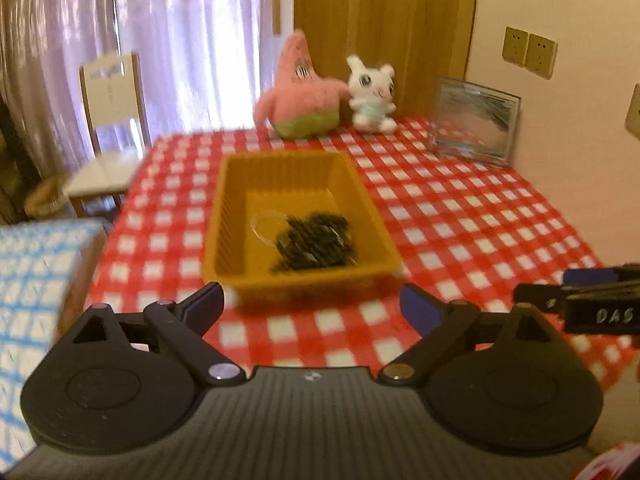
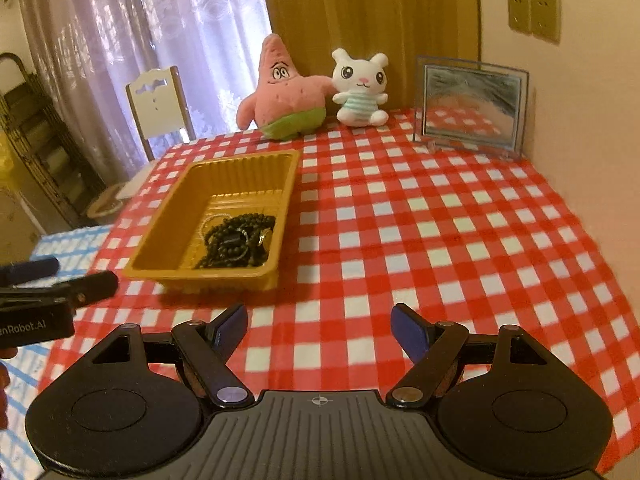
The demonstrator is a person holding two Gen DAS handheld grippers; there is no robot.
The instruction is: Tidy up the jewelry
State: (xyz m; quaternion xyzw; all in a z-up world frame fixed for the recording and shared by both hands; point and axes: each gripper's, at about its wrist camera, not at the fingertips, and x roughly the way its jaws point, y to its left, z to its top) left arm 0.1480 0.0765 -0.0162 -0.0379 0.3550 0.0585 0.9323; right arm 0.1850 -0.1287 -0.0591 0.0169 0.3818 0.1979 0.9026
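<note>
Nearest the cameras, the left gripper (image 1: pixel 312 304) is seen with its jaws spread wide and nothing between them, held above the red and white checked tablecloth (image 2: pixel 400 240). The right gripper (image 2: pixel 319 326) is likewise spread apart and empty over the same cloth, to the right of the other. Each gripper is caught at the edge of the other's view.

Just beyond the left gripper's fingertips, a yellow plastic tray (image 1: pixel 224 216) is set on the cloth. A heap of black bead necklaces (image 2: pixel 236 240) is piled in the near right part of the tray, and a thin clear or silvery ring (image 1: pixel 270 226) lies against the heap's left side; a small gold piece (image 2: pixel 265 236) is seen among the beads.

At the far edge of the table a pink starfish plush (image 2: pixel 284 92) and a white bunny plush (image 2: pixel 360 88) are propped side by side, touching. A glass picture frame (image 2: pixel 472 106) is stood to their right, near the wall.
</note>
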